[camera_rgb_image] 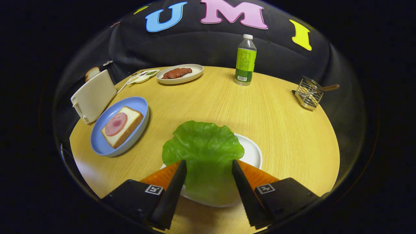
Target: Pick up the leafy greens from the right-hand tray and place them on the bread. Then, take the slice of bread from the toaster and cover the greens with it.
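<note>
Jaws (209, 164) stand open on either side of a leafy green lettuce leaf (203, 152), which lies between them on a white tray (252, 152) on the wooden bench (276, 123); contact with the leaf cannot be told. Beyond and to the left, a blue plate (138, 105) holds a slice of bread (125, 128) topped with a round of ham (116, 123), and just behind it stands a white toaster (92, 96) with a bread slice (92, 73) poking up. Farther off are a plate of sausage (179, 73), a green-labelled bottle (245, 60) and a wire rack (310, 92).
</note>
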Demonstrator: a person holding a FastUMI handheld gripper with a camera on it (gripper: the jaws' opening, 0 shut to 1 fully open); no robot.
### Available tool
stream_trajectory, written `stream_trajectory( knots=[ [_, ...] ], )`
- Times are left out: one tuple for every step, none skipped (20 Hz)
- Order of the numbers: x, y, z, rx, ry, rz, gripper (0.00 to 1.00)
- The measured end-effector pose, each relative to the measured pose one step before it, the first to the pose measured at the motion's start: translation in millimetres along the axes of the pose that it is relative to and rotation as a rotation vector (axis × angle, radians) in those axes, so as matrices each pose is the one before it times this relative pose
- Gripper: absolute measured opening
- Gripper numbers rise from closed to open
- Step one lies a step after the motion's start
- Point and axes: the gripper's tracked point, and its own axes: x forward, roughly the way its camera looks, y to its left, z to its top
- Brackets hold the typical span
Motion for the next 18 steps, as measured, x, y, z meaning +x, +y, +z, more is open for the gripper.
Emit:
stream_trajectory(
  knots=[
    [0.83, 0.04, -1.51, -0.00658, 0.01000, 0.00419, 0.84],
    [-1.78, 1.32, 1.34, -0.00750, 0.00143, 0.01757, 0.82],
    [1.61, 0.74, -0.50, 0.00410, 0.00319, 0.00044, 0.65],
    [-0.52, -0.16, 0.34, -0.00972, 0.00248, 0.00462, 0.48],
    [-0.19, 0.16, -0.86, -0.01511, 0.01061, 0.00512, 0.48],
    [-0.28, 0.38, 1.17, -0.00762, 0.00748, 0.00775, 0.48],
    [-0.54, -2.38, 0.26, 0.00650, 0.00487, -0.00541, 0.48],
    [0.05, 0.32, -1.28, 0.00613, 0.00306, 0.00423, 0.29],
    [0.64, 0.70, 0.95, -0.00850, 0.00238, 0.00797, 0.28],
    [-0.29, 0.54, -1.60, -0.00647, 0.01404, 0.00619, 0.28],
    [-0.60, -0.16, 0.14, -0.00006, 0.01228, 0.00555, 0.28],
    [-1.62, -6.22, 1.84, 0.00219, -0.00820, -0.02395, 0.28],
    [5.04, 0.85, -2.72, 0.00310, 0.01377, 0.00197, 0.17],
    [-0.96, 1.06, 1.87, -0.00460, -0.00450, 0.00751, 0.07],
    [-1.31, 0.86, -2.79, -0.00012, 0.01391, 0.00612, 0.07],
    [0.07, 2.14, 0.45, 0.01056, 0.00722, 0.00914, 0.06],
    [-0.59, 1.84, -1.36, 0.01382, 0.01652, 0.01117, 0.06],
    [-1.06, 1.01, 0.00, 0.01229, 0.01273, 0.00857, 0.06]
  ],
)
